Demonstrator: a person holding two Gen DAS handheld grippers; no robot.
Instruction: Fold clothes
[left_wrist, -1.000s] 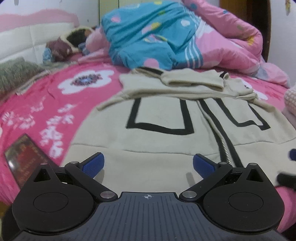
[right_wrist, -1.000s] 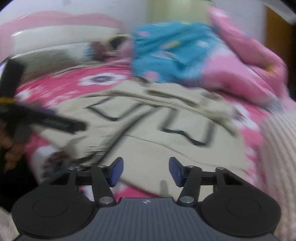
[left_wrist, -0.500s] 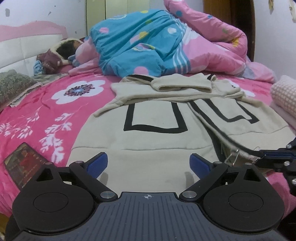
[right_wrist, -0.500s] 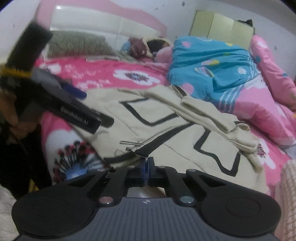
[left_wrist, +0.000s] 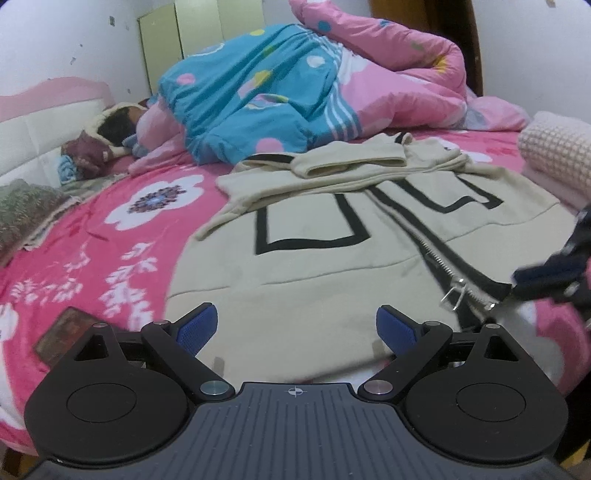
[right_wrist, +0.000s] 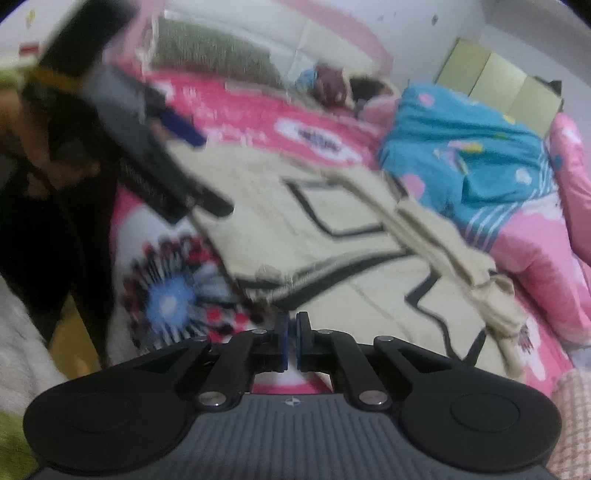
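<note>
Jaws of the right gripper (right_wrist: 291, 341) pinch the jacket (left_wrist: 332, 266) hem, lower centre, for folding; left gripper (left_wrist: 295, 328) spread wide above it.

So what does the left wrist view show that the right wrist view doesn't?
Only the left wrist view shows the left gripper open over the cream jacket's hem, the metal zip pull, and a dark card on the sheet. Only the right wrist view shows the right gripper shut at the jacket's near edge; whether it pinches fabric is unclear. Both show the jacket and the blue-and-pink quilt.
</note>
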